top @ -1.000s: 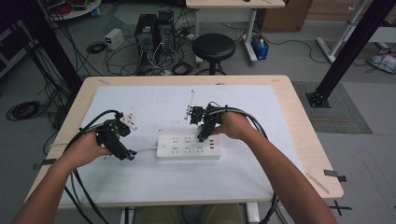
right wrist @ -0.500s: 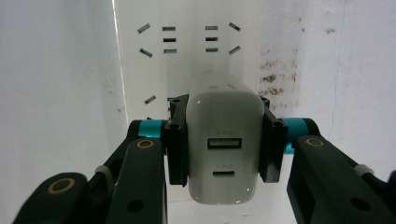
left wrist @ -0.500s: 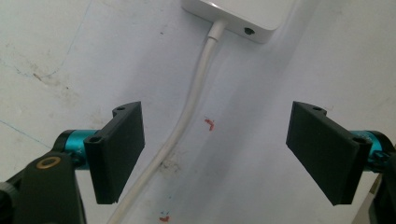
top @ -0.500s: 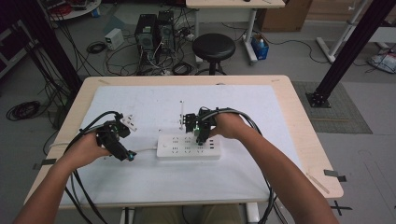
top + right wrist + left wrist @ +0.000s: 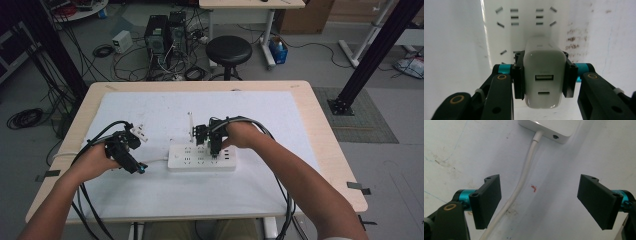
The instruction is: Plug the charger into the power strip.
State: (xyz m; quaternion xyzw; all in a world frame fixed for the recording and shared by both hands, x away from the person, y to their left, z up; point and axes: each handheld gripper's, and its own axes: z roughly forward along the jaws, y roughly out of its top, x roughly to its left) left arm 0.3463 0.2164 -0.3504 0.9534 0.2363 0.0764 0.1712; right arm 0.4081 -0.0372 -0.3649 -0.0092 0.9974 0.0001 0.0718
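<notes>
Jaws first, high view: right gripper [image 5: 213, 148] stands over the white strip [image 5: 202, 159] at mid-table, what it holds too small to make out; left gripper [image 5: 131, 161] sits beside the strip's left end, near its cord [image 5: 156, 160]. White mat [image 5: 165, 107] covers the table [image 5: 327, 132]. A stool [image 5: 229, 49] stands beyond.

Left gripper view: both jaws spread wide, nothing between them but mat [image 5: 564, 170]. Cord [image 5: 524, 180] runs up from near the left jaw into the strip's end [image 5: 549, 127]. Small red mark [image 5: 533, 188] beside the cord.

Right gripper view: jaws clamped on a white charger [image 5: 543, 75], 1 on each side. 2 ports face the camera. Strip's slots [image 5: 525, 17] lie beyond it.
</notes>
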